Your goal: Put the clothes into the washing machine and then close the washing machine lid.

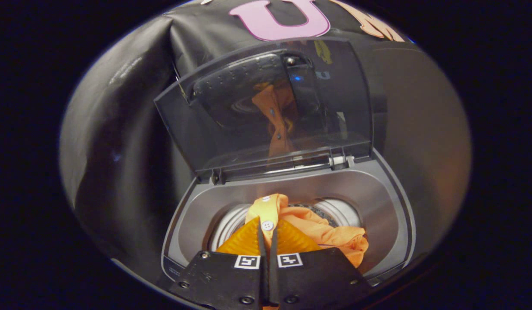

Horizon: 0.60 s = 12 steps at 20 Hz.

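Orange shirt (322, 230), white buttons; grey washing machine (390, 215); smoky see-through lid (266, 112).

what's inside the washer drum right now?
An orange buttoned garment hangs into the drum of the washing machine, pinched by the gripper. The fingers and cloth cover the drum's bottom, so anything below can't be seen. The lid stands open.

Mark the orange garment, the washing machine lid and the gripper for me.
orange garment (330, 234): gripper view, bunched fabric over the drum, beyond the fingers.
washing machine lid (231, 129): gripper view, raised clear panel.
gripper (268, 230): gripper view, between fingertips pinching the garment's buttoned strip.
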Each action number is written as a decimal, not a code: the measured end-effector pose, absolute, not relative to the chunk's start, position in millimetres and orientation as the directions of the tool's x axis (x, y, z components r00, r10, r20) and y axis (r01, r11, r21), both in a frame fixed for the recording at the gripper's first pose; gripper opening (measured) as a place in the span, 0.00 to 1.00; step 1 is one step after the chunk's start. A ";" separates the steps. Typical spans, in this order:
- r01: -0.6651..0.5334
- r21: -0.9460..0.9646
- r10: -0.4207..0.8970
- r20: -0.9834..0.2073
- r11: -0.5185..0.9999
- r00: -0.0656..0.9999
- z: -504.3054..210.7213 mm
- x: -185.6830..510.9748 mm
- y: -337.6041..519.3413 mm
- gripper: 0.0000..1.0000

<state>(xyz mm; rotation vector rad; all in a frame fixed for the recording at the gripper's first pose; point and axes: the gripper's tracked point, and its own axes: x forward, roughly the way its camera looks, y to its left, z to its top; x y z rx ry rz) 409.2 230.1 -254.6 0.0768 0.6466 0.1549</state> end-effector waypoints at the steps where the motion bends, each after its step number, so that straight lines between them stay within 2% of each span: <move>1: -0.118 0.118 0.166 -0.609 0.986 0.775 -259.5 408.9 230.3 0.02; 12: -0.102 0.114 0.152 -0.686 0.988 0.712 -286.4 405.5 234.5 0.04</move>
